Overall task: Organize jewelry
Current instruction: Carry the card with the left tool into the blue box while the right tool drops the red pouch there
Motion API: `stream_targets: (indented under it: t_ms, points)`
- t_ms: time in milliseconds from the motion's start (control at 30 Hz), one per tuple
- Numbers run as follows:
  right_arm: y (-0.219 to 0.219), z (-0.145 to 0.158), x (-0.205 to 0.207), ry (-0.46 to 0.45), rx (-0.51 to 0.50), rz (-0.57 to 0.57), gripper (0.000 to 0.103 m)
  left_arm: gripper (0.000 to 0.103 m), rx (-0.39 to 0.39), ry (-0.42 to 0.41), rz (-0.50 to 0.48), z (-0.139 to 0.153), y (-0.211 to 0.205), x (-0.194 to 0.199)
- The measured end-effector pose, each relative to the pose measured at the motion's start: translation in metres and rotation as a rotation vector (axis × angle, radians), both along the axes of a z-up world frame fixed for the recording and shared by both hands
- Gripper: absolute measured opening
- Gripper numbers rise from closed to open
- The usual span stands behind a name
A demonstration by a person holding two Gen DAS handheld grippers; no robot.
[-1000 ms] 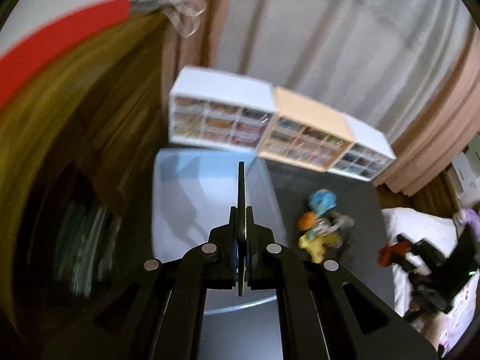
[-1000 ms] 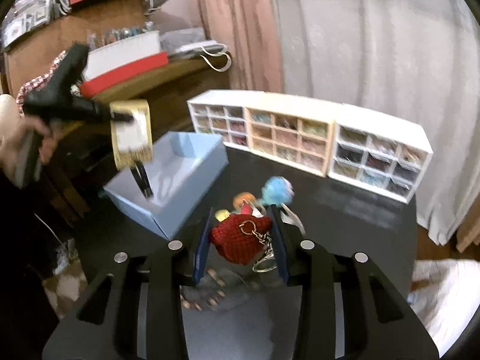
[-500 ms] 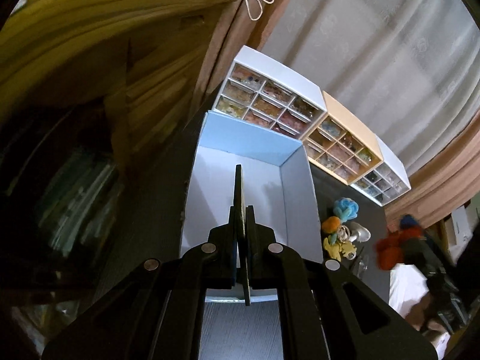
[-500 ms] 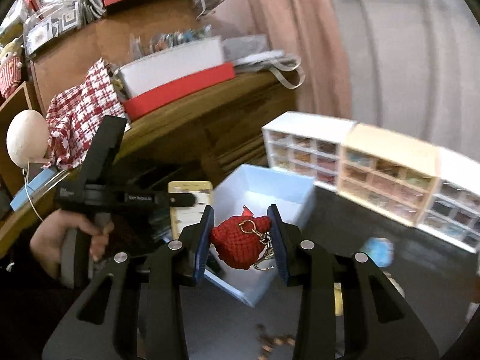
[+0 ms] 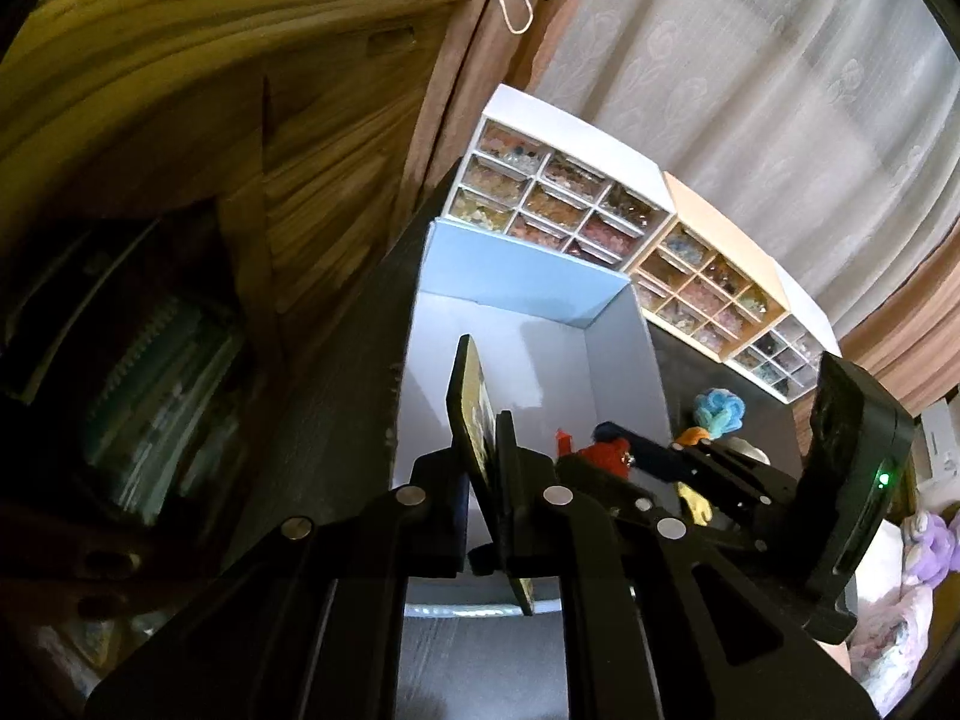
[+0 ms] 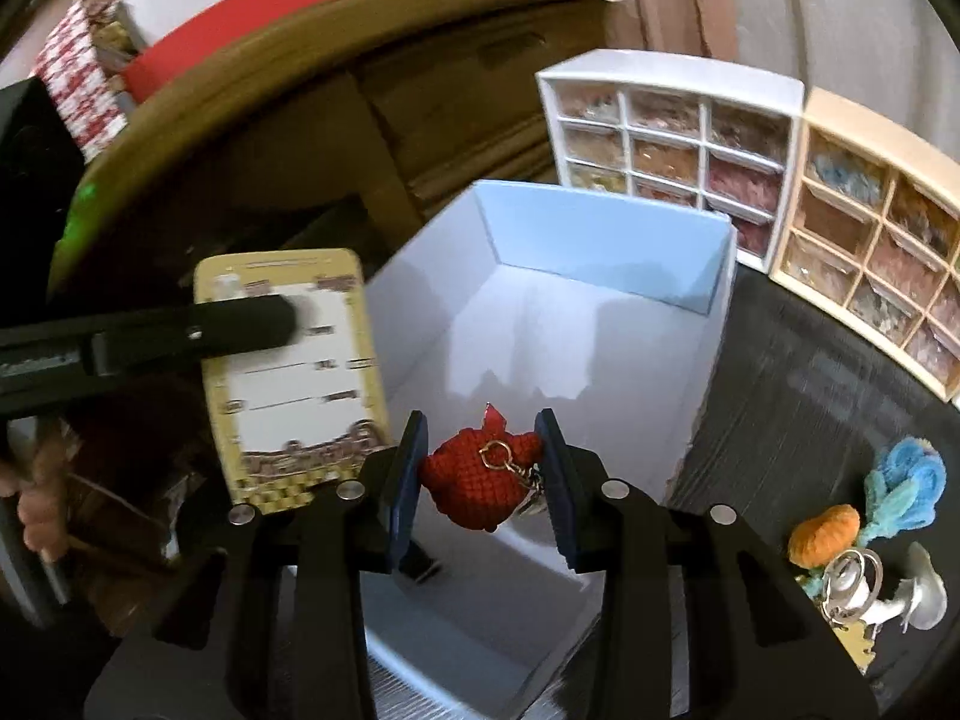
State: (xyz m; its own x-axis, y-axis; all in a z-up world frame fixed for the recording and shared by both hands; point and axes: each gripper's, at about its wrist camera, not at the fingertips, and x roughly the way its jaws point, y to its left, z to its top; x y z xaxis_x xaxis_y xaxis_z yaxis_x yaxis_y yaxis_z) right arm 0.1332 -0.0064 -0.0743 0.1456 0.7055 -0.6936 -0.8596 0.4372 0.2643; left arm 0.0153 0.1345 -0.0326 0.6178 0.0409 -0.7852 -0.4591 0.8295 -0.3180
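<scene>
Fingers, right gripper (image 6: 482, 477): closed on a red crocheted charm (image 6: 477, 483) with a gold ring; the charm hangs between the pads over the near part of the blue box (image 6: 600, 228).
Fingers, left gripper (image 5: 483, 450): pinched on a thin gold-bordered card (image 5: 474, 414), seen edge-on in the left wrist view; in the right wrist view the same card (image 6: 294, 372) shows its white face with one black finger (image 6: 240, 324) across it.
Card position: upright, at the left wall of the blue box (image 5: 528, 300), near its near end.
Blue box: open-topped, pale inside, standing on the dark desk (image 6: 798, 384) at its left side.
Drawer units: a white one (image 6: 666, 126) just past the far wall of the box, a cream one (image 6: 876, 222) touching it on the right; each has nine small clear drawers with mixed contents too blurred to name.
Loose charms: a blue fuzzy piece (image 6: 906, 486), an orange knitted piece (image 6: 825, 534) and a silver ring (image 6: 849, 576) lie together on the desk, right of the box.
Behind: wooden furniture (image 6: 372, 102) to the left.
</scene>
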Motion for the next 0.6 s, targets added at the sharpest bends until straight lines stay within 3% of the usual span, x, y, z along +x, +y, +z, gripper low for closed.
stream_targets:
  t_ms: [33,133,167,233,400,467,500,567,600]
  points:
    - [-0.004,0.001,0.000,-0.001,0.021,-0.003,0.038,0.010,0.001,0.007,0.003,-0.002,0.002,0.001]
    - [-0.021,0.014,0.000,-0.018,0.085,-0.027,0.059,0.008,0.011,0.032,0.008,-0.006,0.006,0.007]
    - [-0.026,0.018,0.000,-0.026,0.101,-0.034,0.061,0.008,0.012,0.045,0.003,-0.008,0.006,0.009]
    - [-0.047,0.030,-0.001,-0.061,0.137,-0.064,0.067,0.008,0.012,0.067,-0.006,-0.014,0.005,0.014]
    - [-0.103,0.050,-0.004,-0.174,0.172,-0.188,0.096,0.010,0.013,0.079,-0.025,-0.021,-0.001,0.022]
    - [-0.131,0.052,-0.008,-0.219,0.184,-0.272,0.096,0.010,0.014,0.078,-0.039,-0.020,-0.005,0.026]
    - [-0.146,0.052,-0.012,-0.237,0.188,-0.309,0.096,0.015,0.003,0.078,-0.050,-0.020,-0.008,0.028]
    - [-0.166,0.049,-0.012,-0.257,0.191,-0.370,0.096,0.045,0.014,0.082,-0.060,-0.019,-0.013,0.031]
    - [-0.182,0.045,-0.016,-0.268,0.195,-0.413,0.096,0.083,0.035,0.079,-0.062,-0.016,-0.016,0.031]
